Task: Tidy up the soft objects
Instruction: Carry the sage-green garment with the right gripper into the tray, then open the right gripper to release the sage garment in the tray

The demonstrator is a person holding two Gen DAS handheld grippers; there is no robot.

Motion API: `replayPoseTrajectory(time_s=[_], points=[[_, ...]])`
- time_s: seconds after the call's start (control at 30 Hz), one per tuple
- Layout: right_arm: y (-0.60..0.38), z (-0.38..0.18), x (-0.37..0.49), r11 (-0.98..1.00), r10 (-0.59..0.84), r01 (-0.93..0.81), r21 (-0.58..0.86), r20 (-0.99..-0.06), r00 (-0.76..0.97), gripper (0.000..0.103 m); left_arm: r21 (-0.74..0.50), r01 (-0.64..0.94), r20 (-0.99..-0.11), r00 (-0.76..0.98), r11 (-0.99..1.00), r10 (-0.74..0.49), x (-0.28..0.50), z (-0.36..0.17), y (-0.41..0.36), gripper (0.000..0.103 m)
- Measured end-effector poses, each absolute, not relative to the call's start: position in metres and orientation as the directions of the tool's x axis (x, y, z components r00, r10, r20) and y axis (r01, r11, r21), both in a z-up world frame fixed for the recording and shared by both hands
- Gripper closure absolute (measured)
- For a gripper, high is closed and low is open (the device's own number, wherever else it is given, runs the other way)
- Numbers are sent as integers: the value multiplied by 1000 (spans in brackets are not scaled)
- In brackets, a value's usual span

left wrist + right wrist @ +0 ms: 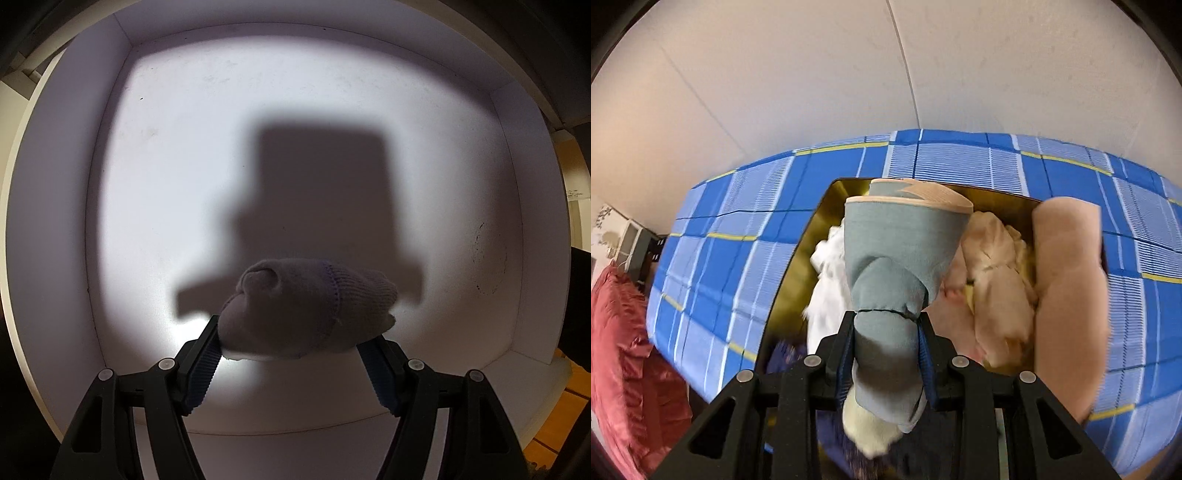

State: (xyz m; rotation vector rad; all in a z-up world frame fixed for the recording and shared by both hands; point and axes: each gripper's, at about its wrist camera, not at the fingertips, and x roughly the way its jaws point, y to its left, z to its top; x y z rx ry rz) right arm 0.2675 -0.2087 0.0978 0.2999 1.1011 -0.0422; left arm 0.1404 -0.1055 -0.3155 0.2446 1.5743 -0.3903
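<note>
left claw point(291, 343) — clamped on our rolled grey sock point(306, 314), long axis crosswise between the pads | white drawer floor point(184, 147) straight beyond, bare | right claw point(886, 350) — pinching blue-grey cloth point(897, 258), pile-filled box point(816, 236) beyond

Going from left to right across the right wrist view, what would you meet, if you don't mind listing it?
Red pillow → blue checked bedcover → white cloth → grey-blue sock held in the right gripper → cream cloth → pink rolled cloth.
</note>
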Motion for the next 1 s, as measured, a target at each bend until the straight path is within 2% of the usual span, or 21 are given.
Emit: replayPoseTrajectory(time_s=[0.07, 0.13, 0.17, 0.3, 0.37, 0.73, 0.87, 1.0], points=[[-210, 90, 279, 954, 116, 195, 227, -881, 460, 67, -94, 390, -996, -45, 916, -83, 138, -311, -100, 31], [-211, 88, 285, 950, 133, 193, 247, -875, 465, 57, -93, 387, -996, -44, 917, -83, 136, -309, -98, 31], [-210, 91, 283, 954, 120, 188, 235, -869, 479, 57, -93, 387, -996, -43, 917, -83, 135, -312, -96, 31], [-207, 97, 274, 972, 76, 160, 174, -871, 485, 58, -91, 384, -996, -42, 919, -81, 134, -308, -96, 30], [-207, 94, 273, 970, 97, 151, 189, -876, 473, 76, -90, 382, -996, -41, 920, -80, 133, -306, -96, 30], [-192, 57, 305, 971, 122, 134, 200, -888, 443, 77, -79, 383, -997, -40, 921, -69, 130, -301, -94, 28], [-211, 55, 294, 966, 105, 166, 197, -890, 444, 73, -62, 386, -998, -40, 920, -51, 129, -301, -95, 27], [-210, 77, 258, 964, 177, 78, 254, -832, 525, 69, -49, 390, -999, -38, 920, -38, 127, -300, -95, 26]])
